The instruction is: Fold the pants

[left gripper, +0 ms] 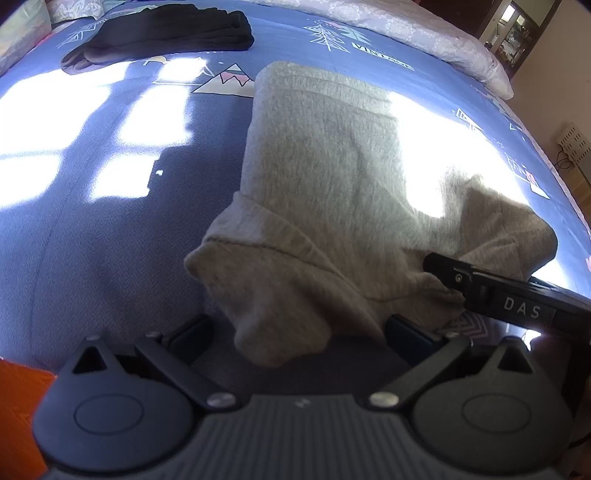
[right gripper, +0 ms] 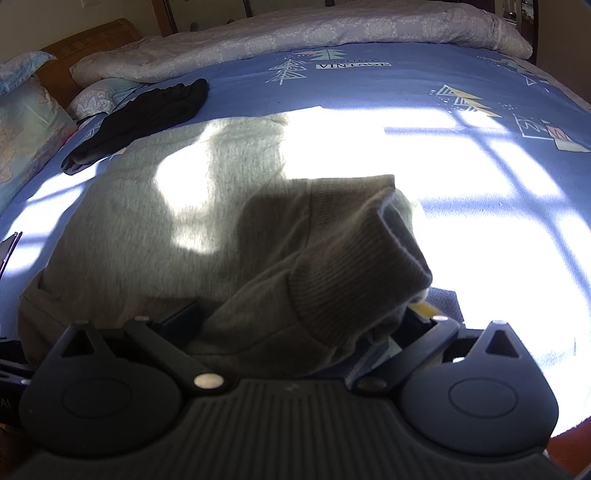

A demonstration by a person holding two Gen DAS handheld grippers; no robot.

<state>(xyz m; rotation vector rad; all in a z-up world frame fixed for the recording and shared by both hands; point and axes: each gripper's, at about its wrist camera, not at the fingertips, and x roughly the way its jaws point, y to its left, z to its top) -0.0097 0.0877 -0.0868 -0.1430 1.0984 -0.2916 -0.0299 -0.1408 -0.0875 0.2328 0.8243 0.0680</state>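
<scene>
Grey pants (left gripper: 325,192) lie on a bed sheet (left gripper: 110,221) printed "VINTAGE". Left tongs (left gripper: 295,332) and right tongs (right gripper: 295,325) stand wide, cloth between them. Right tongs read "DAS".

A blue bedsheet (right gripper: 369,81) printed with trees and a "VINTAGE" label lies in bright window light. A dark folded garment (left gripper: 166,33) rests near its far left edge, just beside the pillows (right gripper: 29,125). A pale patterned quilt (right gripper: 295,33) is bunched along the far side.

Grey pants (left gripper: 321,177) (heathered), blue tree-print bedsheet (left gripper: 110,229).
</scene>
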